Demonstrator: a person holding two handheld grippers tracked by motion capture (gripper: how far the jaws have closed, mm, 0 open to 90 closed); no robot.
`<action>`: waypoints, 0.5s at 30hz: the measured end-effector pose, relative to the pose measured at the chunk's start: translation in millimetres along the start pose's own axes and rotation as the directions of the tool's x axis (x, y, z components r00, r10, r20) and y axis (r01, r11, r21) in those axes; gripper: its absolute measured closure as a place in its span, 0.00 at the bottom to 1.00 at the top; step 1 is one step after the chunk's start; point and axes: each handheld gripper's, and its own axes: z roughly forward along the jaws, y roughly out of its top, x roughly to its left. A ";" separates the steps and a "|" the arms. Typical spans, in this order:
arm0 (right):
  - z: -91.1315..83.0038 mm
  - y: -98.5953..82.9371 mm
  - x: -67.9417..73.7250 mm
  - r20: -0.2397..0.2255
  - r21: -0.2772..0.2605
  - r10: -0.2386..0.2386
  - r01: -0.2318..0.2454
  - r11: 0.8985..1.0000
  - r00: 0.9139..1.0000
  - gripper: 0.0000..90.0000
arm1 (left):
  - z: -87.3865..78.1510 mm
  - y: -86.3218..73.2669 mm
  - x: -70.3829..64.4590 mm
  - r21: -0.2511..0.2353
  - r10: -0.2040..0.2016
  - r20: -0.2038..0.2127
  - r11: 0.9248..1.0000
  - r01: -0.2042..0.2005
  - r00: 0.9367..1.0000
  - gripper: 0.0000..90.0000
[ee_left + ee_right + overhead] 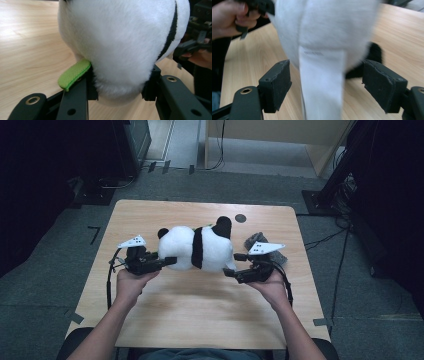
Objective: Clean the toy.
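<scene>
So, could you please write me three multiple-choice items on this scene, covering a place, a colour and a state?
1. Where does the grey cloth lie?
A. Beyond the right gripper
B. By the left gripper
C. On the floor

2. What colour is the tab under the panda toy?
A. Red
B. Green
C. Blue

3. How is the left gripper?
A. Wide open, apart from the toy
B. Shut on the cloth
C. Shut on the panda toy

Answers: 1 A, the high view shows it there. 2 B, it is bright green. 3 C, its fingers press into the white fur.

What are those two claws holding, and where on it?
The left gripper pinches the plush panda by its white end. The right gripper is open around its other end, gripping nothing.
</scene>
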 end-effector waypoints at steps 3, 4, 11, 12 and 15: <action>12.3 0.4 8.2 -0.001 0.037 -0.044 0.044 0.998 0.999 0.21 | 5.6 -1.7 -2.0 0.025 -0.010 0.010 1.000 0.009 1.000 0.65; 16.3 0.6 10.5 0.028 0.059 -0.055 0.053 0.997 0.998 0.21 | 7.2 -2.4 -1.6 0.027 -0.026 0.011 0.999 0.026 1.000 0.65; 27.0 2.0 17.1 0.160 0.113 -0.088 0.071 0.991 0.983 0.35 | 15.5 -5.9 -3.2 0.036 -0.070 0.007 0.997 0.070 0.998 0.64; 26.0 2.4 16.5 0.163 0.112 -0.078 0.060 0.992 0.984 0.39 | 16.0 -5.9 -3.7 0.036 -0.070 0.005 0.997 0.070 0.998 0.63; 23.0 3.4 16.2 0.168 0.096 -0.056 0.040 0.995 0.984 0.50 | 17.6 -6.0 -6.7 0.039 -0.034 -0.020 0.999 0.035 0.999 0.58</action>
